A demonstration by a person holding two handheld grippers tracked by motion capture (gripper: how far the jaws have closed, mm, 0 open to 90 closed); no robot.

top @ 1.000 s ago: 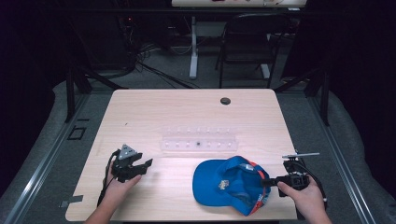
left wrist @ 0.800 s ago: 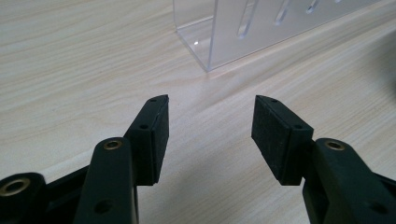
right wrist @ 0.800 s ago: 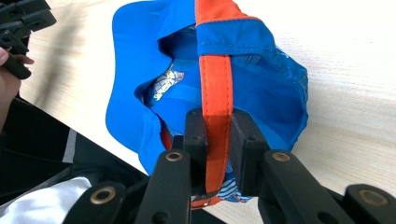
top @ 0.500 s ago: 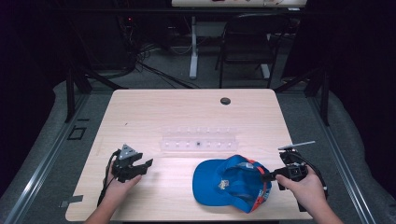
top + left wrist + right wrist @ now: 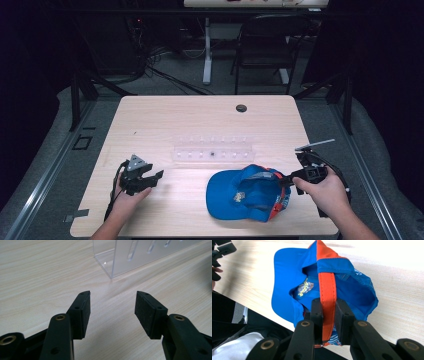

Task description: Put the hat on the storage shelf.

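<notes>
The cap (image 5: 247, 194) is seen near the front edge of the desk (image 5: 165, 120), right of the middle, upside down with its brim toward the left and its open inside facing up. It has been seized at the back: the right gripper (image 5: 329, 315) is clenched on the orange strip of the cap's rear band, the two pads pressed flat on either side of it. In the high view the rear of the cap is seen held up at the right gripper (image 5: 286, 178) while the brim lies on the wood. So the pick is judged done and the lift only begun; carrying the cap off and setting it wherever it belongs is left to do, and nothing in the pictures tells where that would be.

The right hand (image 5: 322, 190) is held close to the desk's right edge, the gripper pointed level and leftward into the cap, the wrist coming in from the front right corner.

The left gripper (image 5: 150, 178) is rested near the front left of the desk, well apart from the cap. Its jaws are released, with bare wood between the pads (image 5: 147, 312) and nothing held. It is aimed toward the end of the clear rack (image 5: 214, 150), which stands across the middle of the desk, just behind the cap.
</notes>
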